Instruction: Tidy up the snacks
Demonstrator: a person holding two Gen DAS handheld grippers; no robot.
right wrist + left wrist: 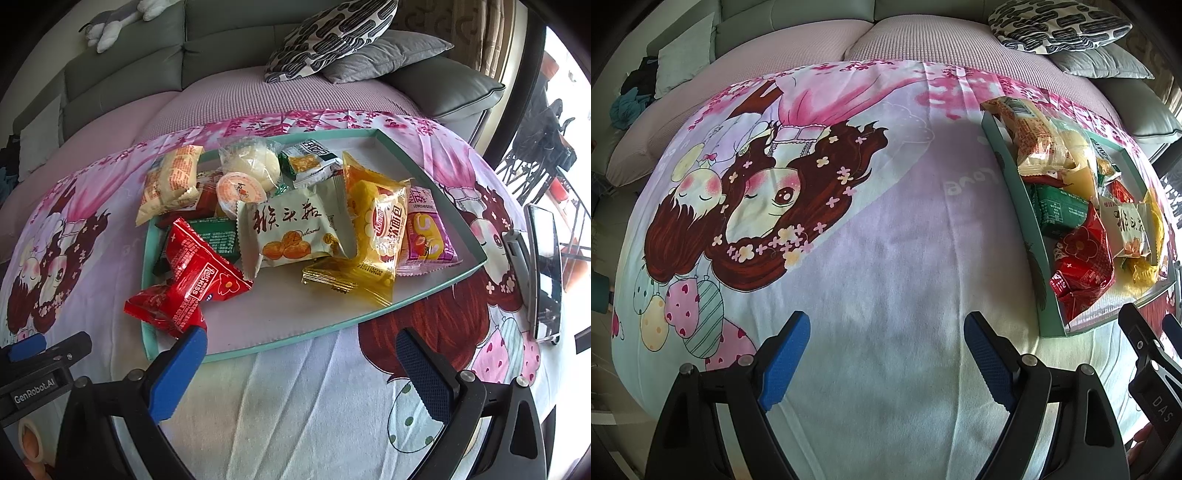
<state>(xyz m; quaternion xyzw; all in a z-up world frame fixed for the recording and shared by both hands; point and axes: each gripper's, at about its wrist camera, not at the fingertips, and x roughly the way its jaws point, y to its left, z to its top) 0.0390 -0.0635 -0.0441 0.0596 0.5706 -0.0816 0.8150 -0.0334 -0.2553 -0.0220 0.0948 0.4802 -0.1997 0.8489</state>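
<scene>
So the tray sits on the blanket, snack packs piled inside, one hanging over its near-left corner; phone right of it, probably propped; cushions behind.

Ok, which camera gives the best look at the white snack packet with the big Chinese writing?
The right wrist view: the white packet lies face-on mid-tray, lettering and printed buns unobstructed. The left wrist view catches it only near the right edge, small, warped, and partly hidden among other packets.

One tray, two cushions, one phone
</scene>
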